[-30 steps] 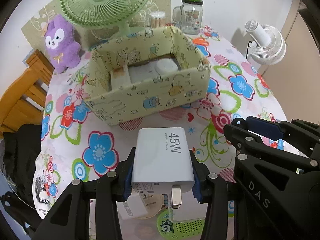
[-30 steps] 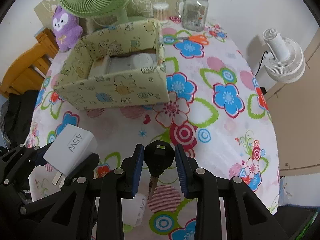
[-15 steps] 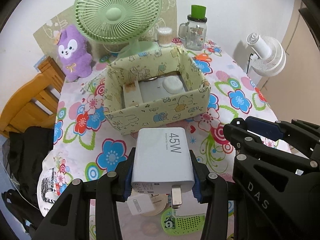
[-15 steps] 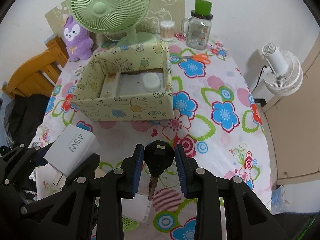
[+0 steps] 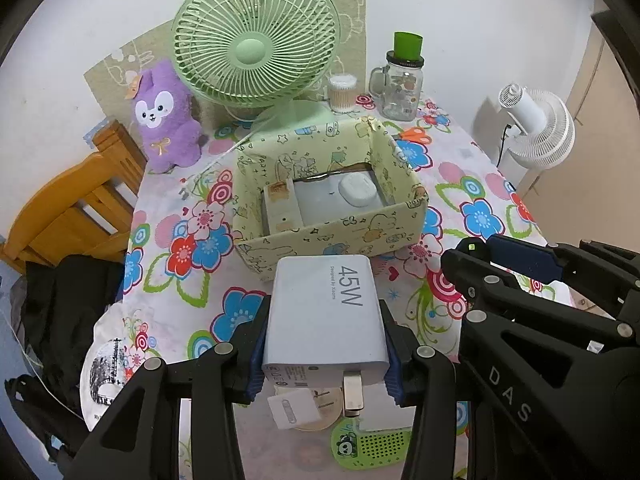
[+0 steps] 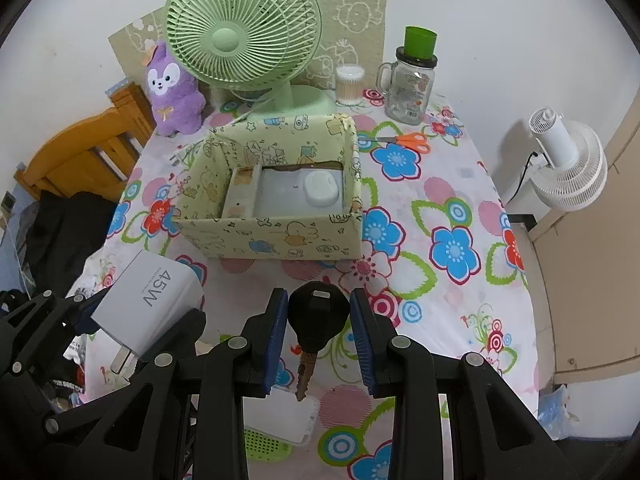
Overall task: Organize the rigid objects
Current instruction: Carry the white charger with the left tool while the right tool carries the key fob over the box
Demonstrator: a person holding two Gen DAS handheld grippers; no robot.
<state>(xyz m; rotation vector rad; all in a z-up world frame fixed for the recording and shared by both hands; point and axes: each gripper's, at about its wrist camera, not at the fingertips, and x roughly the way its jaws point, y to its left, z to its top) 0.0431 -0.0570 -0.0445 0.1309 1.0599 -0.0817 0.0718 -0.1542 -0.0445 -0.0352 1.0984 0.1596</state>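
Both tools lifted off the worktop (image 5: 472, 184) since a second ago: left tool (image 5: 325, 346) clamped on charger (image 5: 326, 312), right tool (image 6: 319, 330) on key (image 6: 318, 316), low centre frame. Box (image 5: 332, 236) farther below now; next, probably drop-off there.

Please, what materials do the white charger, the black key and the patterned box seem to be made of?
Charger: smooth matte white plastic, probably; metal prongs.
Key: black plastic head, it seems; dull metal blade.
Box: likely cardboard covered in printed paper; brown edges show inside.
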